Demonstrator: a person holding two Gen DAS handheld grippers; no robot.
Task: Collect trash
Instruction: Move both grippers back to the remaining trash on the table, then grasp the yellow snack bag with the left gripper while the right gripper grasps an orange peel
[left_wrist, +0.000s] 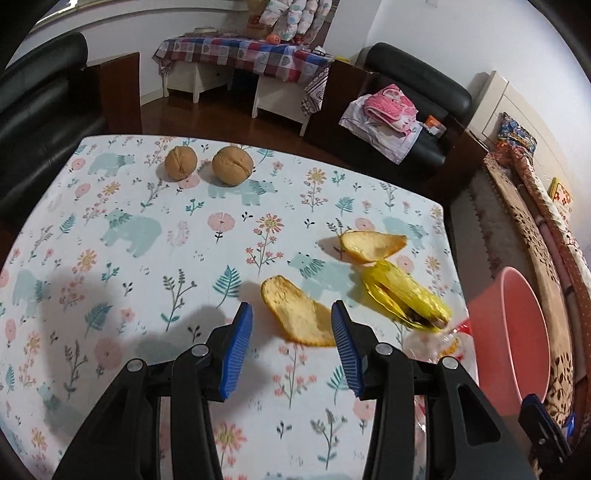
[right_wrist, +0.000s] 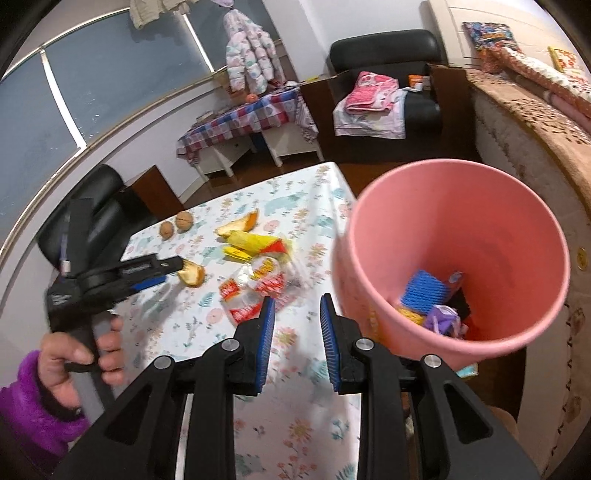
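Already the left tool (left_wrist: 291, 321) has its blue pads spread wide, one on each side of the near orange peel (left_wrist: 297, 314) lying on the bench (left_wrist: 129, 332); nothing is pinched, and whether the pads touch the peel I cannot tell. Seen from the right wrist view, the same tool reaches in from the left, held in a hand (right_wrist: 79, 360) with a purple sleeve (right_wrist: 29, 402), its tip at that peel.

Beyond it lies a second orange peel (left_wrist: 373, 247), touching a yellow wrapper (left_wrist: 402, 299) that runs toward the bench's right edge. Next to that sits a crumpled red-and-clear plastic wrapper (right_wrist: 255, 288), just ahead of the right tool (right_wrist: 297, 314). The right tool's pads stand a modest way apart with nothing between them, hovering over the bench beside the pink bin (right_wrist: 454, 258).

The bin hangs off the bench's right edge and holds a few pieces in its bottom: something blue and ribbed, something purple, a scrap of yellow. So some trash is collected, by my reading, but most of the job is left: both peels and both wrappers are on the bench.

At the far side rest two walnuts (left_wrist: 208, 164), whole and close together; whether they count as trash is unclear.
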